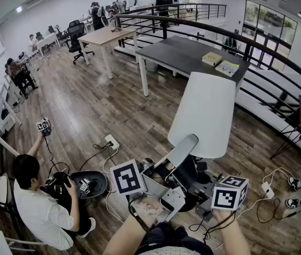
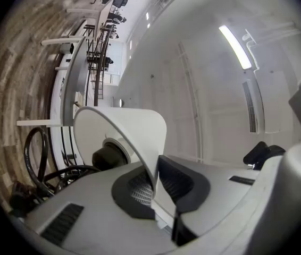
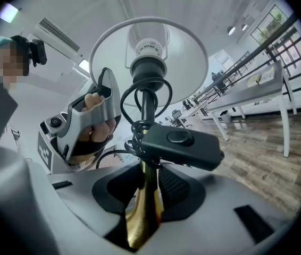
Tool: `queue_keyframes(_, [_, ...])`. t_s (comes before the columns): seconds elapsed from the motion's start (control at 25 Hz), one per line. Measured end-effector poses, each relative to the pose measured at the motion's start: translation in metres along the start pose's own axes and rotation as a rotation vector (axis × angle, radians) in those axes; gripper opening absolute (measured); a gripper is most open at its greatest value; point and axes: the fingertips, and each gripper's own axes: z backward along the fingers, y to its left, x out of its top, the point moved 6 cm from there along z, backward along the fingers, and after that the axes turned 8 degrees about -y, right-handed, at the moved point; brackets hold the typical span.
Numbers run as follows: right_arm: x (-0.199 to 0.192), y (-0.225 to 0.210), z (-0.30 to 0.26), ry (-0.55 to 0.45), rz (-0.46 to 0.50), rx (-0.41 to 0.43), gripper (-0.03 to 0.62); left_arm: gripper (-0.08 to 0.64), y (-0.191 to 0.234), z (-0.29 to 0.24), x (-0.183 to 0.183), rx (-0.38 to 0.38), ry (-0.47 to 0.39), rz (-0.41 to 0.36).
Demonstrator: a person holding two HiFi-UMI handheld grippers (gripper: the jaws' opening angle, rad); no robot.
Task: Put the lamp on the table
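Above the wooden floor (image 1: 86,110), the lamp (image 1: 203,113) is carried in mid-air between both tools, close in front of the person and well short of the dark bench (image 1: 182,54) beyond it. The left hand-held gripper (image 2: 156,182) is clamped on the thin rim of the white shade (image 2: 134,129), with the edge pinched between its two dark pads. The right hand-held gripper (image 3: 148,187) is closed on the brass stem (image 3: 144,217), which stands between its pads. A black switch (image 3: 180,145) lies across the stem just above the jaws, and the black cord (image 3: 140,97) is looped around the stem there. The shade opens towards the right hand-held gripper's view, and inside it sits the dark socket (image 3: 148,68) with a white collar above. On the bench's far end lie two pale booklets (image 1: 219,64). At the left of the head view, a person (image 1: 39,206) sits on the floor.
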Motion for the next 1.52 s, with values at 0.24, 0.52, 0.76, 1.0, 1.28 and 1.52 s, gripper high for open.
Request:
queue_keyframes(0.24, [0.000, 0.002, -0.014, -0.001, 0.003, -0.003, 0.106, 0.032, -0.001, 0.003, 0.013, -0.005, 0.003, -0.001])
queue_keyframes(0.52, [0.001, -0.004, -0.032, -0.004, 0.021, 0.009, 0.109, 0.032, 0.004, 0.004, 0.030, -0.010, 0.005, 0.000])
queue_keyframes(0.76, [0.002, -0.004, -0.053, -0.008, 0.035, 0.014, 0.115, 0.031, 0.007, 0.008, 0.051, -0.022, 0.006, 0.002])
queue_keyframes(1.0, [0.005, -0.003, -0.080, -0.010, 0.047, -0.001, 0.114, 0.032, 0.005, 0.011, 0.078, -0.040, 0.015, 0.006])
queue_keyframes(1.28, [0.005, -0.015, -0.104, 0.015, 0.021, 0.012, 0.114, 0.032, 0.020, 0.012, 0.102, -0.026, -0.007, 0.012])
queue_keyframes(1.52, [0.019, -0.049, -0.124, 0.036, 0.008, 0.023, 0.114, 0.031, 0.049, -0.010, 0.123, -0.007, -0.029, -0.001])
